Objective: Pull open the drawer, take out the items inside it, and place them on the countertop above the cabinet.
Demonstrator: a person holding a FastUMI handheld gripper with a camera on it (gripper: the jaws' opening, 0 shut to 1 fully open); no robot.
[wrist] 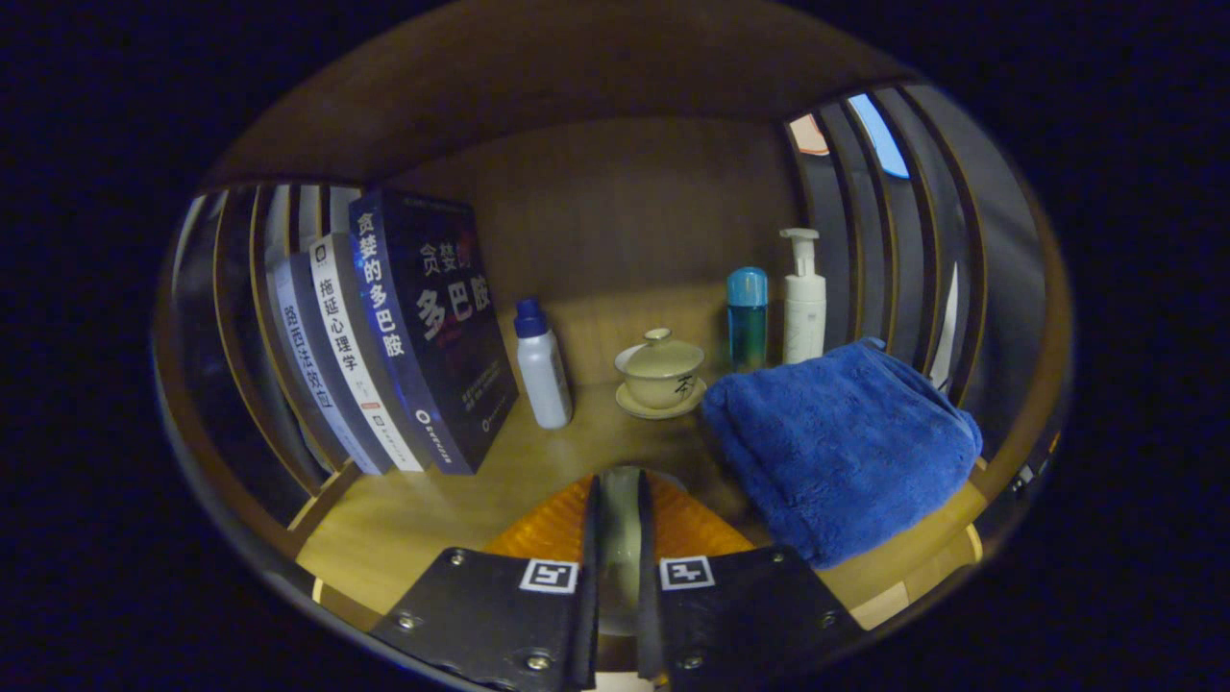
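Observation:
My gripper (618, 485) is over the wooden countertop (432, 519), its fingers nearly together and pressing on a pale rounded ceramic piece (620, 524) held between them; most of that piece is hidden by the fingers. Beyond the fingertips stands a pale lidded tea bowl on a saucer (660, 373). A folded blue towel (841, 437) lies just ahead and to the right of the fingers.
Three books (404, 346) lean upright at the left, with a white bottle with a blue cap (541, 365) beside them. A blue-capped bottle (747, 317) and a white pump bottle (802, 303) stand behind the towel. Slatted wooden sides and a back wall enclose the surface.

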